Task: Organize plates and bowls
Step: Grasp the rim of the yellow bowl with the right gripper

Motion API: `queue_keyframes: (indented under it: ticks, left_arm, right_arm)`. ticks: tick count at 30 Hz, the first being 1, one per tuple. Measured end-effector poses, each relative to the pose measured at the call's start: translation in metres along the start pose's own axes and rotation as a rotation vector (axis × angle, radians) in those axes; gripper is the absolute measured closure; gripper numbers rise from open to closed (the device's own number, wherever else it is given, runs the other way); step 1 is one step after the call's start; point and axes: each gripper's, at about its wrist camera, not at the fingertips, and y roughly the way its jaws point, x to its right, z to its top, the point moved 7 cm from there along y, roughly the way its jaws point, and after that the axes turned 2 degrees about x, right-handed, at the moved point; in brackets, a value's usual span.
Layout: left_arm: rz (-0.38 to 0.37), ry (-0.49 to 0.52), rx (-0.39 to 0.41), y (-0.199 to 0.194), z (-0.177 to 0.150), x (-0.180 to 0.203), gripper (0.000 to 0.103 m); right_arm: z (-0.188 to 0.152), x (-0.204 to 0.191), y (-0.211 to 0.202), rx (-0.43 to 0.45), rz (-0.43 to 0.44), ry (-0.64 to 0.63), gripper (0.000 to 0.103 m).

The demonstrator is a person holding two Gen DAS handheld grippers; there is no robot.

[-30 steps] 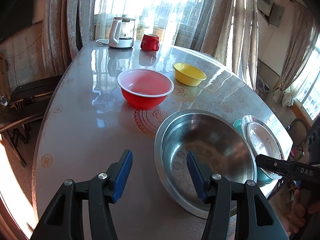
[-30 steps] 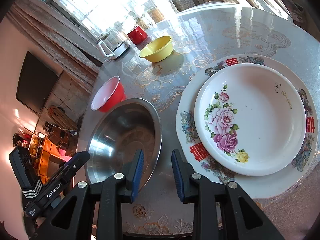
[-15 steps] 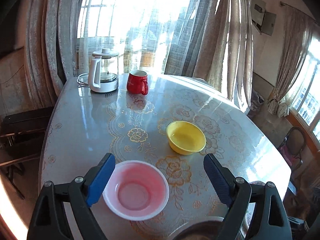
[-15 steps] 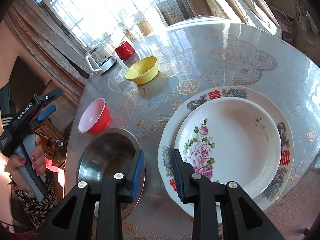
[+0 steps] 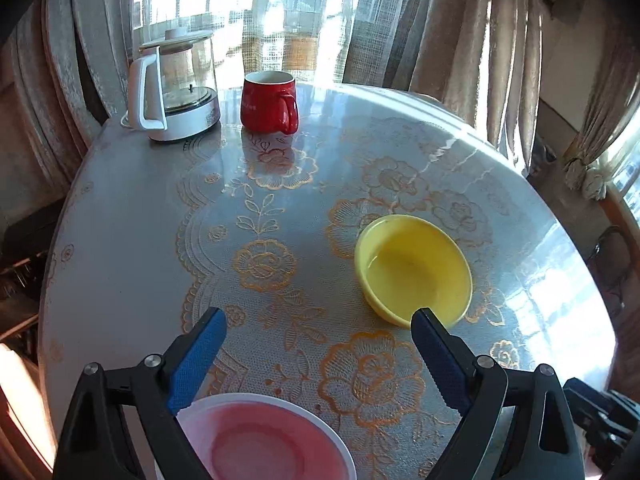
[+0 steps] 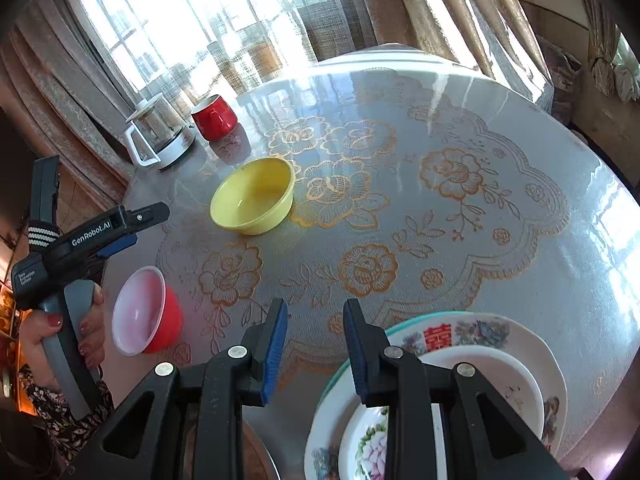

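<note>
- Yellow bowl [image 5: 414,268], right of centre.
- Red bowl [image 6: 146,311], pale pink inside, lower left.
- Red mug [image 5: 269,101], top.
- Grey surface [image 5: 132,216], gold flower lace.
- Plates [image 6: 472,336]: white, floral, red characters.
- Fingers [image 5: 198,358]: blue pads.

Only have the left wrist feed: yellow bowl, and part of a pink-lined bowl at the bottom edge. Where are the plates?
Observer: In the right wrist view the plates are stacked at the near table edge, a smaller floral one on a larger one, close by the right gripper.
Operator: Right gripper holding anything?
Observer: No. Its jaws stand narrowly apart with nothing between them.
Operator: That bottom bowl, upright?
Observer: Yes. The red bowl sits upright on the table, well apart from the yellow bowl.
</note>
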Motion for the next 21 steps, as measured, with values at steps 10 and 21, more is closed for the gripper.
queue_keyframes:
  ticks: [10,21]
  left_arm:
    - [-0.047,-0.035,0.006,0.025,0.003,0.005,0.011]
    - [-0.087,-0.056,0.051,0.023,0.008,0.01,0.019]
  right_arm:
    - [0.044,-0.013,0.078,-0.068,0.018,0.073,0.074]
    - [0.06,-0.021,0.117,-0.104,0.056,0.148,0.074]
